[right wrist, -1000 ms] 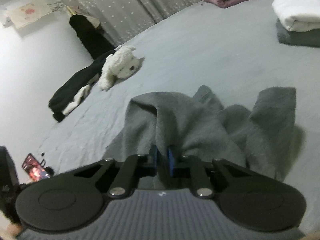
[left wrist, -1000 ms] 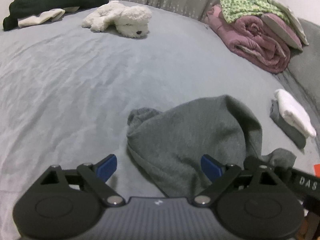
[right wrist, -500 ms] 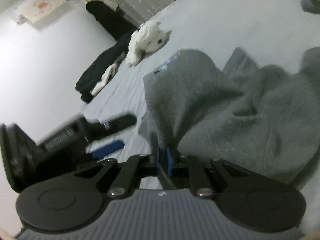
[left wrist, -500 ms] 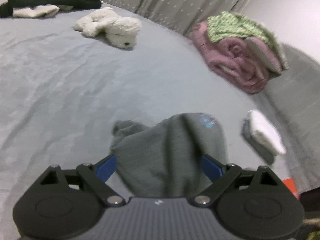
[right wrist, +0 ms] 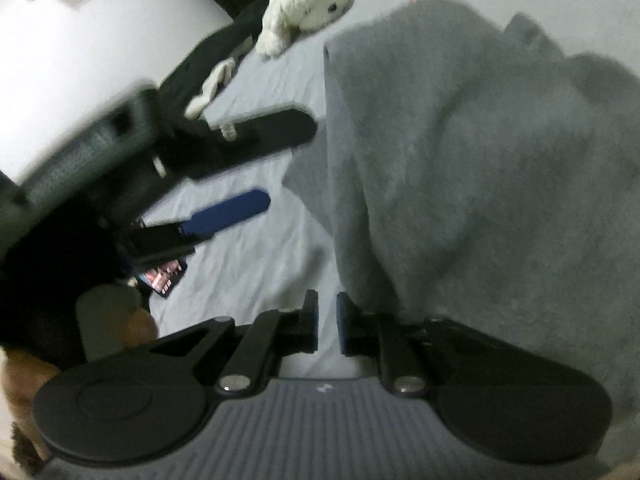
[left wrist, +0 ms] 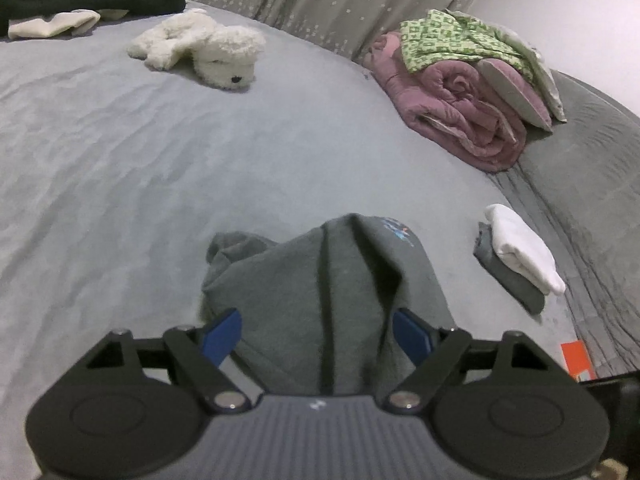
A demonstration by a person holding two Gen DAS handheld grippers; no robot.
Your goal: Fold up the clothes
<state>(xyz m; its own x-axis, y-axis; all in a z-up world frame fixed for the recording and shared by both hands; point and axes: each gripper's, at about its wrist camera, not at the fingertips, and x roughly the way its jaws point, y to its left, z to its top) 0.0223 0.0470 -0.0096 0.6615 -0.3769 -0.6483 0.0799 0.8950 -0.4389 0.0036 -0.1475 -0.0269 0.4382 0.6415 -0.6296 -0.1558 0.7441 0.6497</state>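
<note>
Grey sweatshirt (left wrist: 332, 300) is bunched lower centre, unfolded; your folded white-and-grey stack (left wrist: 520, 256) sits right. Left gripper (left wrist: 318, 334) jaws spread and just closing around cloth; right gripper (right wrist: 327, 326) just opening, nothing pinched.

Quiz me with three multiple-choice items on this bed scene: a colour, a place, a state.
1. The patterned cloth on top of the rolled pink quilt is:
A. blue
B. orange
C. green

2. The folded white garment lies:
A. on a folded grey garment
B. on the pink quilt
C. in a basket

3. The right gripper is:
A. clamped on cloth
B. slightly open with nothing between its pads
C. gripping a toy

Answers:
1 C: the left wrist view shows a green check print.
2 A: the grey piece shows directly under the white one, apart from the quilt.
3 B: the pale grey bed sheet shows through the gap. The jaws have just been opening, with nothing between them.
</note>
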